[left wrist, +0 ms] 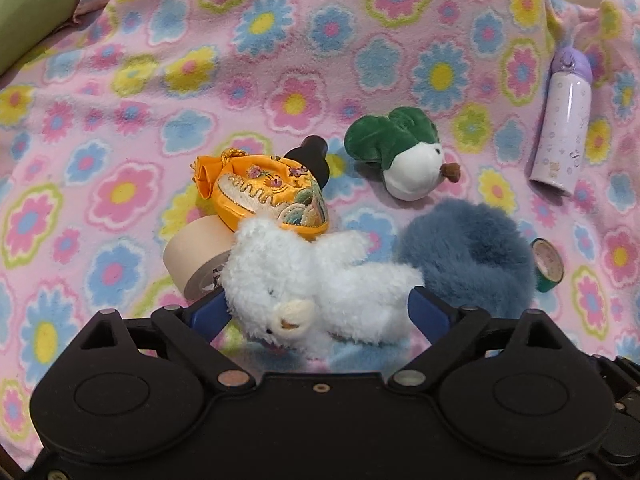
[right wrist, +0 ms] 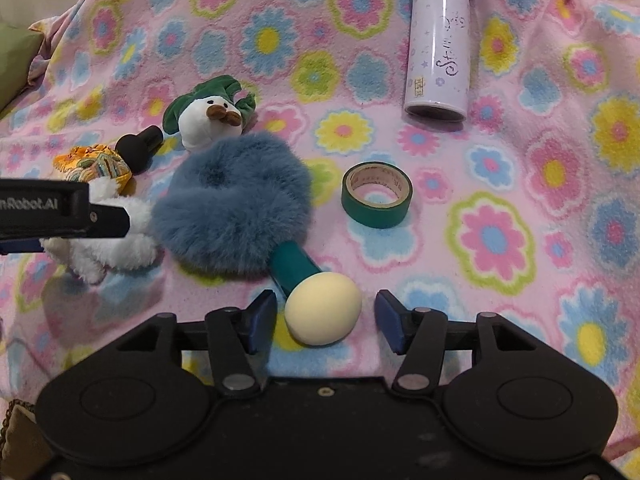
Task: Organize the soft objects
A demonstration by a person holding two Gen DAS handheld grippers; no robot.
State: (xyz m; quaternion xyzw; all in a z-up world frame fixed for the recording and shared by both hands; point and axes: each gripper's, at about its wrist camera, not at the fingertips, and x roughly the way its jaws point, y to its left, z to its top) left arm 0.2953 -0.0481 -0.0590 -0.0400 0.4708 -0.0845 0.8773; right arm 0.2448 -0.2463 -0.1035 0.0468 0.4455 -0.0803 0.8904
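Left gripper (left wrist: 320,312) released around white bear (left wrist: 316,280), right gripper (right wrist: 326,316) unclenched beside cream egg (right wrist: 323,307) at lower centre; egg may roll away if nudged.

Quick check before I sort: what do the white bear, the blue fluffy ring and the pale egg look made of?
White bear: plush, curly matte pile, so soft. Blue fluffy ring: long faux fur, shaggy strands. Pale egg: smooth, matte, with no pile; foam, rubber or plastic, so softness is unclear.
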